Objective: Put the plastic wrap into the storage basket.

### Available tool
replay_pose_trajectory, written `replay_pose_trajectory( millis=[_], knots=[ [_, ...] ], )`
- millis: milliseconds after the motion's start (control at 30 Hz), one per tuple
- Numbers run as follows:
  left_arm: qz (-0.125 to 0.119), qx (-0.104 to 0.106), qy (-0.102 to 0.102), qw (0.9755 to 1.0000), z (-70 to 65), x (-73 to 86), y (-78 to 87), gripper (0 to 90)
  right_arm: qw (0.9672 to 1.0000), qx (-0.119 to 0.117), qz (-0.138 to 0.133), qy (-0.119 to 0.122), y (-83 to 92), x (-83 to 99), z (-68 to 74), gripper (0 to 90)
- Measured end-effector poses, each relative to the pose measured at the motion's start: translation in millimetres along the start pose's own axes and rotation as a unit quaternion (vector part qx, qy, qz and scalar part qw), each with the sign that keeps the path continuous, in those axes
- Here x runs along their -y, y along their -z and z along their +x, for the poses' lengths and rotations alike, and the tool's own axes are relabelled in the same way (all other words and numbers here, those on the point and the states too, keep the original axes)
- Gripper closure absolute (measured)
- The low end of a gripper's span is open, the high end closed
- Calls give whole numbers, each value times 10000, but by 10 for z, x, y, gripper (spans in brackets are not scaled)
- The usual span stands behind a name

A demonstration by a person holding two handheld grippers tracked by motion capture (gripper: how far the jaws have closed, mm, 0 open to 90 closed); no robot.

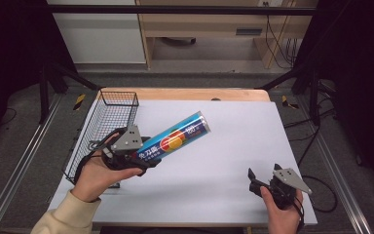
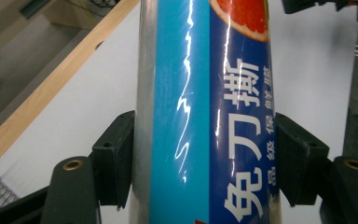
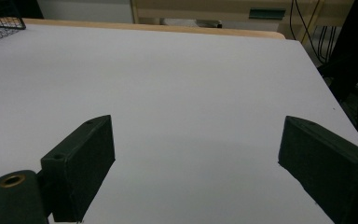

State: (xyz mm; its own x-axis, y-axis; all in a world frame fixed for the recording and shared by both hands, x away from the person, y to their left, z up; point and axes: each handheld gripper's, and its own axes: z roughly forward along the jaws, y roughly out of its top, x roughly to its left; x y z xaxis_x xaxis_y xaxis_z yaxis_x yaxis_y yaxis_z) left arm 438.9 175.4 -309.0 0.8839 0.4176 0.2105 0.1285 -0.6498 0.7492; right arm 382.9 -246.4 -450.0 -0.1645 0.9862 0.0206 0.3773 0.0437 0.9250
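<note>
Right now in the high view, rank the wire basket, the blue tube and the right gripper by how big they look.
1. wire basket, largest.
2. blue tube, held in the left gripper and lifted nearer the camera, so it may look oversized.
3. right gripper, smallest.

Colours: glossy blue cylindrical cling-film tube (image 1: 174,140), black wire mesh basket (image 1: 108,113).
Tube light and dark blue, white characters, orange-red citrus picture, silver ends; white table sheet (image 1: 233,146), pale wood edge.
</note>
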Motion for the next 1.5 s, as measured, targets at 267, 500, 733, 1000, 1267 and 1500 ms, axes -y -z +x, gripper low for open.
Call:
replay_pose_trajectory(
  millis=[267, 500, 733, 1000, 1267, 1500],
  knots=[
    [37, -457, 297, 9985, 4, 54, 127, 320, 10000, 16, 27, 23, 14, -2, 14, 107],
    [168, -684, 595, 9957, 71, 148, 160, 320, 9999, 65, 51, 103, 4, 1, 36, 102],
    [254, -972, 868, 9911, 168, 229, 120, 320, 9998, 81, 37, 170, -25, -19, 71, 99],
    [386, -1288, 1149, 9842, 192, 287, 216, 320, 9996, 28, -18, 279, 9, -25, 128, 100],
    [462, -1772, 1639, 9693, 151, 403, 395, 320, 9995, 61, -18, 297, 12, -24, 134, 103],
    [418, -2045, 1954, 9582, 120, 480, 441, 320, 9994, 164, -70, 286, 54, -34, 151, 113]
  ],
)
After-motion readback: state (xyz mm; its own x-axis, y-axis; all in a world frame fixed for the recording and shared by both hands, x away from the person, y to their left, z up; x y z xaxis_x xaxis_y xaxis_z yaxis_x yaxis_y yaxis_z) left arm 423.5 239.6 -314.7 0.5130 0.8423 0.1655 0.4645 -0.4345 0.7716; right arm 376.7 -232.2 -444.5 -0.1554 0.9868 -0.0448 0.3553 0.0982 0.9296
